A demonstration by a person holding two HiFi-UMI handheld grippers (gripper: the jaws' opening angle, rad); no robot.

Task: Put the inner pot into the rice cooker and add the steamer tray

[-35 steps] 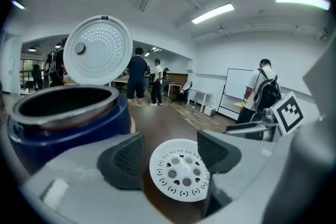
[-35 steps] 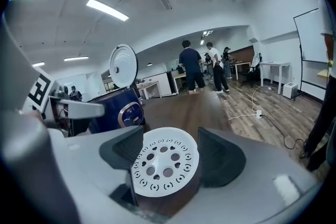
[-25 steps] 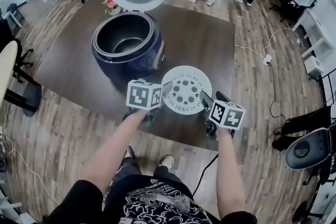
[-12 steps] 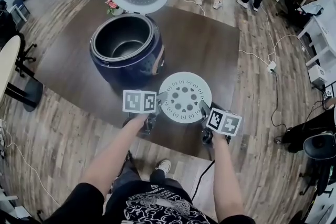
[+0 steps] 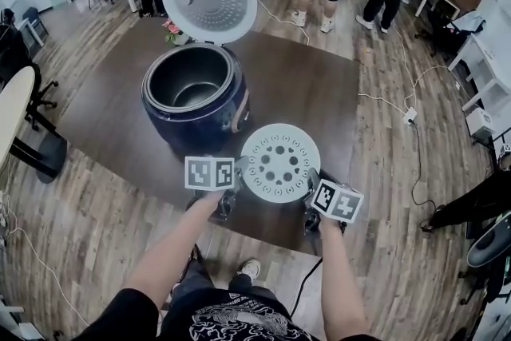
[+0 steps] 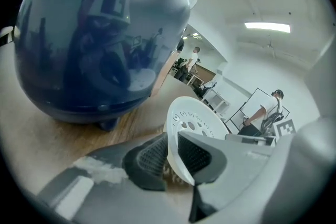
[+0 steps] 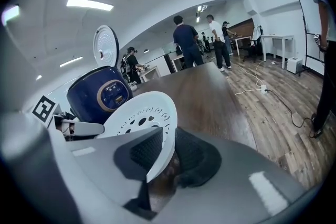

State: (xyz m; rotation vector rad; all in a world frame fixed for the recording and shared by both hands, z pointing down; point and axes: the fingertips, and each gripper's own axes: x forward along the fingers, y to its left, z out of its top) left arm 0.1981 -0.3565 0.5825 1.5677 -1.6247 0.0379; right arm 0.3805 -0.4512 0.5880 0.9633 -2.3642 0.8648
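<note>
- The left tool [image 6: 172,157] and right tool [image 7: 167,155], jaws having just been closing, are pinching opposite rims of the steamer tray [image 5: 279,162] for a level lift;
- the tray is lying on the worktop [image 5: 319,84] beside the open rice cooker [image 5: 196,112]; the inner pot [image 5: 190,76] is sitting inside.

The head camera looks from high up, almost straight down at the whole counter [image 5: 319,84]. The camera on the left claw [image 6: 170,155] sits low and very near the blue cooker [image 6: 94,34], which fills much of its picture. The one on the right claw [image 7: 168,152] sits low too and looks across the counter into the room, and all three see the cooker and the white tray [image 5: 279,162].
</note>
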